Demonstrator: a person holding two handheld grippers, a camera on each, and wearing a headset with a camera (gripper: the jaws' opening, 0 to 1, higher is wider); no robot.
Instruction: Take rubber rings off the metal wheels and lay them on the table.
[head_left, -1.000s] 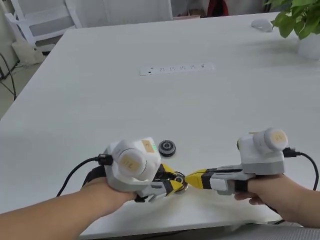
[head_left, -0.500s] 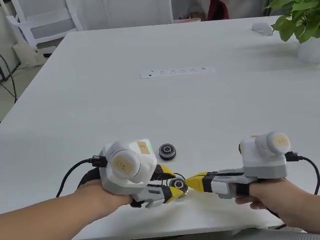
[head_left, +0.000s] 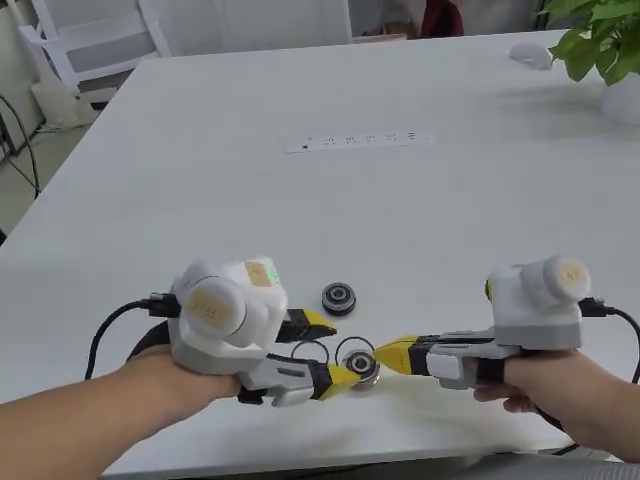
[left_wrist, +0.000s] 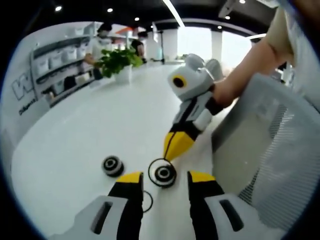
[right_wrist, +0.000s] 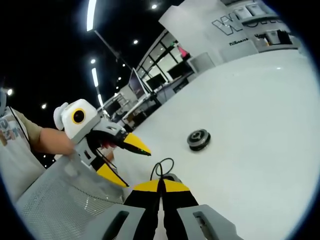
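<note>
My right gripper (right_wrist: 161, 184) is pinched closed on a rubber ring (right_wrist: 162, 166) looping up from the near wheel (head_left: 360, 368). My left gripper (left_wrist: 165, 178) gapes wide, holding nothing. With that wheel unclamped, my pull may just drag it along.

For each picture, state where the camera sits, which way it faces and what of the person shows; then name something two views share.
Head view: on the headset, looking down at the table; both forearms, left claw, right claw show.
Left gripper view: on the left claw, facing the right claw and its arm.
Right gripper view: on the right claw, facing the left claw and its arm.
Shared: the second wheel.
</note>
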